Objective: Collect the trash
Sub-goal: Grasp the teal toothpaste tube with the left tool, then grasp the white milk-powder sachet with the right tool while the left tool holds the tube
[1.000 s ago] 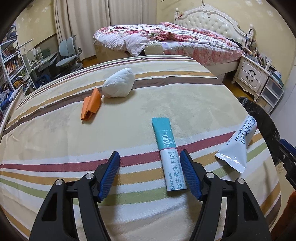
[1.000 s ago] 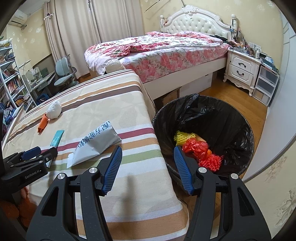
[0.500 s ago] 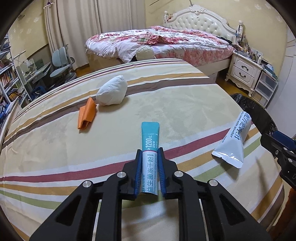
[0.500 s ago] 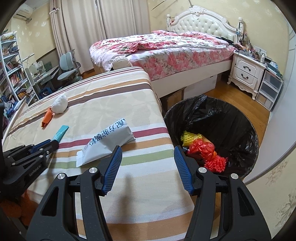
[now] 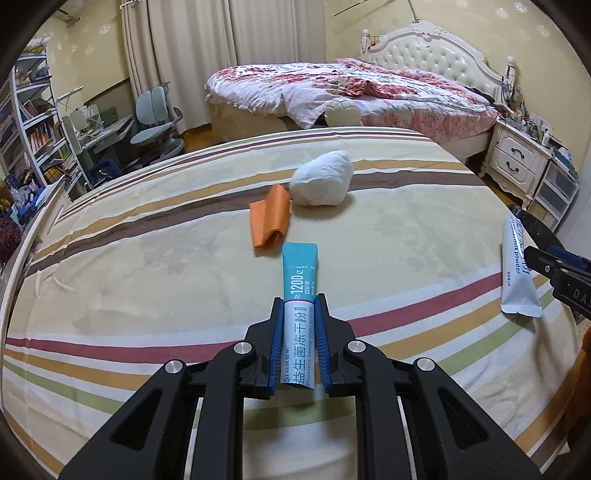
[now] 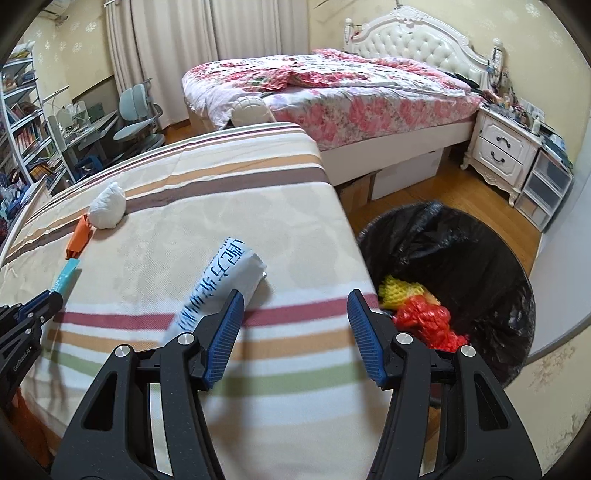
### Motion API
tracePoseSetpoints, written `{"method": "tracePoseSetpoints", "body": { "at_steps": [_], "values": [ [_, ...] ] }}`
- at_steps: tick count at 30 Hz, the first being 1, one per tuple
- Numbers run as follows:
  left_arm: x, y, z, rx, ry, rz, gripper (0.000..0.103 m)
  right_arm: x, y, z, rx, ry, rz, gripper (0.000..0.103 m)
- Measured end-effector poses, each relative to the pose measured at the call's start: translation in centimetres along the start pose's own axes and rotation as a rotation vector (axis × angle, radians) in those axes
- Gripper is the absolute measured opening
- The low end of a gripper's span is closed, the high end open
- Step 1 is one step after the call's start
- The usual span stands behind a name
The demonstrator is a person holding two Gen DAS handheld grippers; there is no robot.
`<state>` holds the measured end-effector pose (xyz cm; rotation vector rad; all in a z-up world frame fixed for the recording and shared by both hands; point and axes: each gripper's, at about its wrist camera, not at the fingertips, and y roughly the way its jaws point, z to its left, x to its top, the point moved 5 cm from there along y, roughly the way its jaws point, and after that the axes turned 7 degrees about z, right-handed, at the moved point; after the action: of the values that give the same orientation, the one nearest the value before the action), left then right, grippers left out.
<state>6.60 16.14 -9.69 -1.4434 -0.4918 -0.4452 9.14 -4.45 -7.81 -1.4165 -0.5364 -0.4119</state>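
The left gripper (image 5: 299, 345) has its fingers clamped on the sachet (image 5: 300, 295), mid-bed. Lift it level, carry it past the bed's right edge and release over the bin (image 6: 517, 280). The right gripper (image 6: 295, 334) stands half-open, empty.

A home bedroom. A double bed (image 6: 332, 85) with a white tufted headboard (image 6: 417, 33) and pink floral quilt stands against yellow wallpaper. Beside it is a white nightstand (image 6: 502, 147). Cream curtains (image 5: 221, 62) cover the far wall. At left are a bookshelf (image 5: 26, 125), a desk (image 6: 88, 129) and pale blue chairs (image 5: 155, 114). A striped mattress (image 5: 184, 229) fills the foreground over wooden flooring (image 6: 443, 188).
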Motion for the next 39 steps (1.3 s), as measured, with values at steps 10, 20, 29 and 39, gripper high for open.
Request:
{"method": "tracePoseSetpoints", "body": {
  "at_steps": [10, 20, 29, 39],
  "values": [
    [-0.1, 0.2, 3.5, 0.022, -0.069, 0.003, 0.018, 1.6, -0.3, 3.5, 0.023, -0.049, -0.033, 0.057],
    [-0.2, 0.3, 4.6, 0.012, -0.099, 0.001, 0.018, 1.0, -0.4, 6.1, 0.058, -0.123, -0.006, 0.057],
    [-0.3, 0.2, 4.9, 0.012, -0.106, -0.002, 0.018, 0.1, 0.9, 6.7, 0.064, -0.144, 0.058, 0.036],
    [-0.3, -0.3, 4.8, 0.013, -0.114, -0.018, 0.018, -0.6, 0.1, 6.4, 0.076, -0.134, 0.029, 0.028]
  ]
}}
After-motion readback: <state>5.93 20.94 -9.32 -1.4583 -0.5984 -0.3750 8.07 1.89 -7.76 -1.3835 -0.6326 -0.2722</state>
